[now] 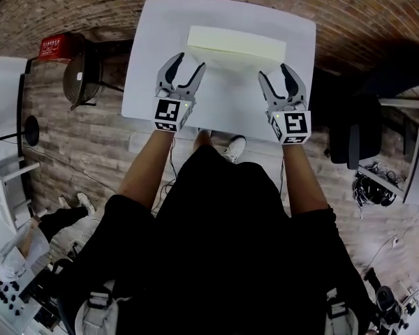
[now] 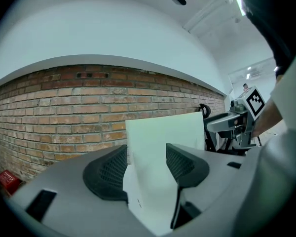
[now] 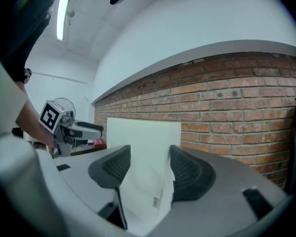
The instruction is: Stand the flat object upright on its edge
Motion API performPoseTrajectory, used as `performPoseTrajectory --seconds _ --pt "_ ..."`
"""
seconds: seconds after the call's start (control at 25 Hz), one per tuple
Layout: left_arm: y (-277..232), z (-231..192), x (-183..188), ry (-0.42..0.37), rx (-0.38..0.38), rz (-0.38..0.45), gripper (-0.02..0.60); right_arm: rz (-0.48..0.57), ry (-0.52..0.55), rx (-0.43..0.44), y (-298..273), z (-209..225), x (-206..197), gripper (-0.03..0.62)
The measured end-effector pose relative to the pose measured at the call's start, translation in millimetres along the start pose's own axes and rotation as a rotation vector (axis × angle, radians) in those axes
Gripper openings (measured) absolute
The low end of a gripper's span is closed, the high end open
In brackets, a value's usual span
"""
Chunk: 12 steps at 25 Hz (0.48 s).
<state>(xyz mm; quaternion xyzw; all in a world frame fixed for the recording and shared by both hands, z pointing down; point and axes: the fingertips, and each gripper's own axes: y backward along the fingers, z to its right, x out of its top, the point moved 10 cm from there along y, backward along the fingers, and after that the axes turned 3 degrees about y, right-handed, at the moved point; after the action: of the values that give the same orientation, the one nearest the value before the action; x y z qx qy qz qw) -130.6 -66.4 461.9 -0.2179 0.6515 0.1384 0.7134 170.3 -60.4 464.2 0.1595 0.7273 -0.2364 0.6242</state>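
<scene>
Brick-pattern floor, one white rectangular table (image 1: 160,19). We count one pale cream flat board (image 1: 236,45) standing on edge at the far side. Two grippers, left (image 1: 186,63) and right (image 1: 275,72), both have their jaws wide apart and clamp nothing.

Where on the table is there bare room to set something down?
Bare: the table strip beside the left gripper, and the front middle between it and the right gripper. Crowded at both ends of the board.

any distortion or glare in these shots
Head view: heavy fisheye, the table edges bow and the corners darken. Left gripper view: the brick wall curves, the flat board is evenly lit. Right gripper view: same bend, ceiling light blown out.
</scene>
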Motion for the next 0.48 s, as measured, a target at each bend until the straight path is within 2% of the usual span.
performPoseTrajectory --seconds 0.28,0.48 --pt "22 5 13 0.006 0.048 -0.003 0.241 0.017 -0.007 0.02 5 3 8 0.26" --pt "37 12 36 0.013 0.044 0.023 0.241 0.064 -0.003 0.043 17 2 32 0.247"
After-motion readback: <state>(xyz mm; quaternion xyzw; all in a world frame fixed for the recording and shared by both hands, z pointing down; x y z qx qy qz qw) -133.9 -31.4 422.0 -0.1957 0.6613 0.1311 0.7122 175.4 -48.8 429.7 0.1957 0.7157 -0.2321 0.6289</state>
